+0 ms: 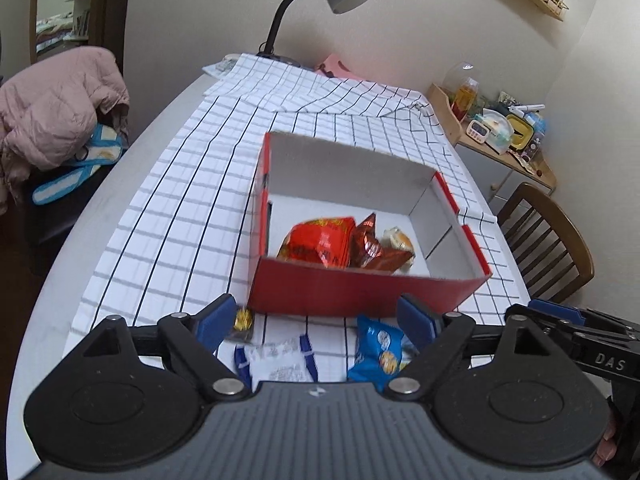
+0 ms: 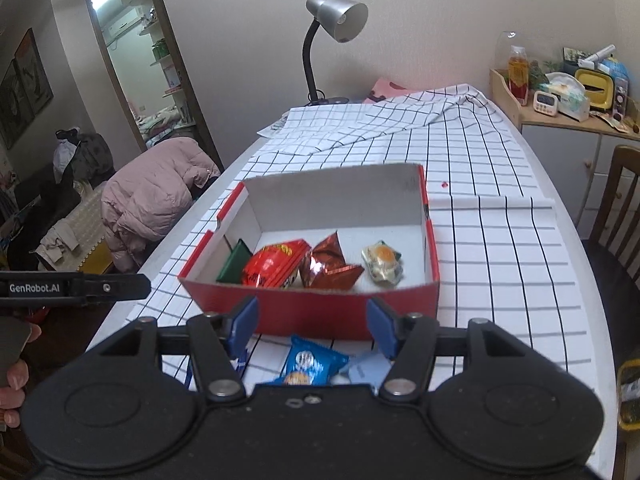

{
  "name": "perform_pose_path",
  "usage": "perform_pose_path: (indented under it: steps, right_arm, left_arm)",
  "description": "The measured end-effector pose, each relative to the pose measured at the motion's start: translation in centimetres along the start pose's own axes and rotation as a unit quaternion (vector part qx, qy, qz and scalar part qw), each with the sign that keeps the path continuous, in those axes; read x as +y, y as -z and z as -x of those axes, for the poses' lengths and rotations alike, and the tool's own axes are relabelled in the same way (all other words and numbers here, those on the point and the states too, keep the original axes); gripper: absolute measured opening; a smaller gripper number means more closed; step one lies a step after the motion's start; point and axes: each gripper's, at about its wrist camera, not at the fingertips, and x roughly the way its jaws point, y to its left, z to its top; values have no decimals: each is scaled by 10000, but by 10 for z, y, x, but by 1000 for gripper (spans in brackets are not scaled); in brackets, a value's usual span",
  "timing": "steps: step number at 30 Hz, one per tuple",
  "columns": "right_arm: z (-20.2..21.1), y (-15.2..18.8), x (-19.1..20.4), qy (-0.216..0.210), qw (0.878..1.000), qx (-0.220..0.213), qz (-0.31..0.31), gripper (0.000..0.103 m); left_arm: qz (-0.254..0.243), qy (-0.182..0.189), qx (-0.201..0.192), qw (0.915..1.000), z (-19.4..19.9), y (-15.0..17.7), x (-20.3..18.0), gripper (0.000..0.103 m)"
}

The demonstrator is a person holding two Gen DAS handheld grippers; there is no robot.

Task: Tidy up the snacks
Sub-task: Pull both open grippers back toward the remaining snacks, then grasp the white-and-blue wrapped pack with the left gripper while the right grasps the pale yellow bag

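The red box (image 2: 316, 312) is standing just ahead of both claws on the checked cloth (image 2: 500, 240), and it is already holding a red packet (image 2: 276, 266), a brown foil packet (image 2: 328, 266), a pale wrapped sweet (image 2: 382, 262) and a green packet (image 2: 234, 266). Below and between the fingers of the right claw (image 2: 314, 322), a blue packet (image 2: 314, 362) is lying on the tabletop, outside the box. The right claw is standing partly open and is holding nothing. The left claw (image 1: 320, 322) is standing wide open, also empty; a white packet (image 1: 276, 362) is lying beneath it and a small gold sweet (image 1: 243, 319) beside its left finger. I judge that the sorting is partly done and a new pick is starting. Next, one claw needs lowering over a loose packet, closing on it, then lifting it over the front wall of the box.
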Motion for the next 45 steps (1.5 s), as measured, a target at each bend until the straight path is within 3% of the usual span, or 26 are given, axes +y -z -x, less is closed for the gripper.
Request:
perform_pose_path:
  steps: [2,3,4,9,16,24,45]
  right_arm:
    - [3,7,0,-14,10000,12,-34,67]
    - [4,11,-1,-20,10000,20,-58,93]
    - [6,16,0,-18,10000,10,-80,103]
    - [8,34,4,-18,10000,74,34,103]
    - [1,71,24,110,9967,357,718,103]
    - [-18,96,15,149,9952,781,572,103]
    - [-73,110,11,-64,9840,1441,1051,96]
  left_arm:
    - [54,-19,43,10000,-1,7,5,95]
    - [70,-36,61,10000,-1,10,6,97]
    - [74,-55,79,9999,-2,14,8,98]
    - [6,-142,173,9998,-8,30,12,99]
    - [-384,-417,331,9978,-32,52,7,99]
    - [-395,-686,662,9947,-68,62,6,99]
    - [-79,-1327,1321,9823,-146,47,3,99]
